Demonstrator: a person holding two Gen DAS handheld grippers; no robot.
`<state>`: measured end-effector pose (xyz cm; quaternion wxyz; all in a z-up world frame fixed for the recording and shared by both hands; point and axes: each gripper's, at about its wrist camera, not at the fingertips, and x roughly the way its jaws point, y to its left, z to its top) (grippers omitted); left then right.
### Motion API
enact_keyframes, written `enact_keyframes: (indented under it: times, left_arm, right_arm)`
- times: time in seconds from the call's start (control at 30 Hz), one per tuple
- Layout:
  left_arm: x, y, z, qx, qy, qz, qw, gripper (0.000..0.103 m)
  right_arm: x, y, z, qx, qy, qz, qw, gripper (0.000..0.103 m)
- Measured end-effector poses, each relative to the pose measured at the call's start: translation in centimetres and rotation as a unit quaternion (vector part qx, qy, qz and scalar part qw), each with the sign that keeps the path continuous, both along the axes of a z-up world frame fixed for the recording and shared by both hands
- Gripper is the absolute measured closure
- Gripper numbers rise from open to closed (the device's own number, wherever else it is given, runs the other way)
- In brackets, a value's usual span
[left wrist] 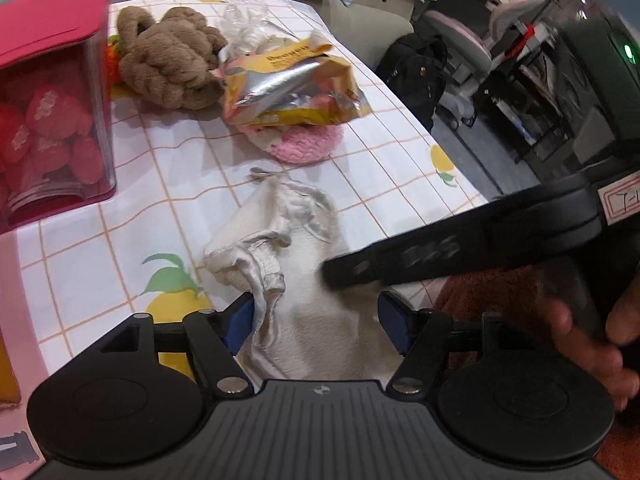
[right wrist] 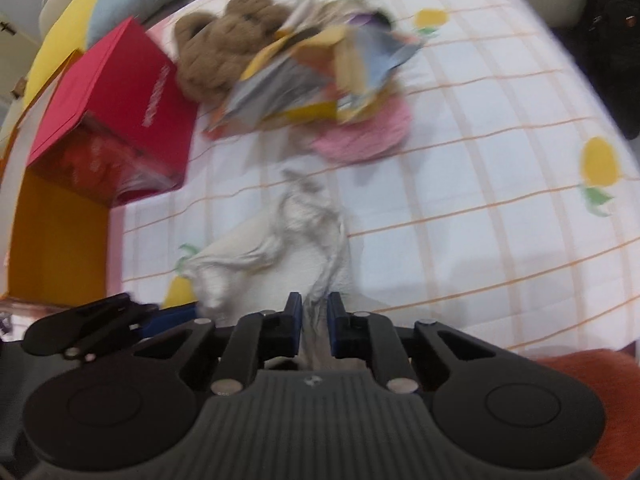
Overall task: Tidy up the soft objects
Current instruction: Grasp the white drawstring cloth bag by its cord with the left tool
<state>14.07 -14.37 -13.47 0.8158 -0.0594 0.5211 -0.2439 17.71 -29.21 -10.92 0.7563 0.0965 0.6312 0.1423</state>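
We've got the right gripper (right wrist: 314, 322) pinched on the cream cloth's (left wrist: 288, 240) near edge; left gripper (left wrist: 316, 320) spread wide, cloth lying between its fingers.

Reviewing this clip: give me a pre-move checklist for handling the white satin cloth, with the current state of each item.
1. Right gripper closed on the white satin cloth: ok.
2. Left gripper gripping the cloth: not ok, jaws wide open around it.
3. Cloth free of the yellow foil snack bag and pink knitted round piece: ok, apart.
4. Brown plush bear out of the path: ok.
5. Room inside the red-lidded clear box: cannot tell.
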Motion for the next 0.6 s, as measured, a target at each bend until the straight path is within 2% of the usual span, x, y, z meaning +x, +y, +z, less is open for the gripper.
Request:
enact_keyframes:
  times: [0.17, 0.23, 0.27, 0.3, 0.33, 0.4, 0.5, 0.57, 0.6]
  left_arm:
    - [0.4, -1.4, -0.3, 0.033, 0.013, -0.009, 0.9993, 0.024]
    - [0.5, -2.2, -0.2, 0.047, 0.017, -0.008, 0.9987, 0.021]
    - [0.6, -2.5, -0.2, 0.044, 0.020, -0.011, 0.9988, 0.021]
    - [0.7, -2.9, -0.2, 0.034, 0.028, -0.014, 0.9989, 0.023]
    - [0.8, -3.3, -0.4, 0.050, 0.029, -0.013, 0.9983, 0.024]
    - [0.6, -3.7, -0.7, 0.067, 0.019, -0.011, 0.9975, 0.023]
    - [0.6, -3.5, -0.7, 0.069, 0.016, -0.009, 0.9975, 0.024]
    - [0.6, -3.4, -0.7, 0.081, 0.008, -0.009, 0.9967, 0.039]
    - [0.6, -3.4, -0.7, 0.095, 0.000, -0.010, 0.9954, 0.053]
  right_arm:
    - [-0.5, 1.7, 0.1, -0.010, -0.011, 0.019, 1.000, 0.092]
    - [-0.3, 1.0, -0.1, 0.014, -0.002, 0.010, 1.000, 0.093]
    - [-0.1, 0.5, -0.2, 0.031, 0.006, 0.004, 1.000, 0.103]
    - [-0.1, 0.3, -0.6, 0.059, 0.024, 0.002, 0.998, 0.103]
    - [-0.1, 0.0, -0.8, 0.071, 0.040, -0.002, 0.997, 0.103]
    - [-0.2, 0.2, -1.1, 0.048, 0.040, -0.005, 0.998, 0.103]
    - [-0.4, 0.7, -0.7, 0.038, 0.026, 0.007, 0.999, 0.103]
    - [-0.5, 0.5, -0.5, 0.034, 0.016, 0.002, 0.999, 0.100]
    - [-0.5, 0.3, -0.3, 0.033, 0.009, -0.005, 0.999, 0.099]
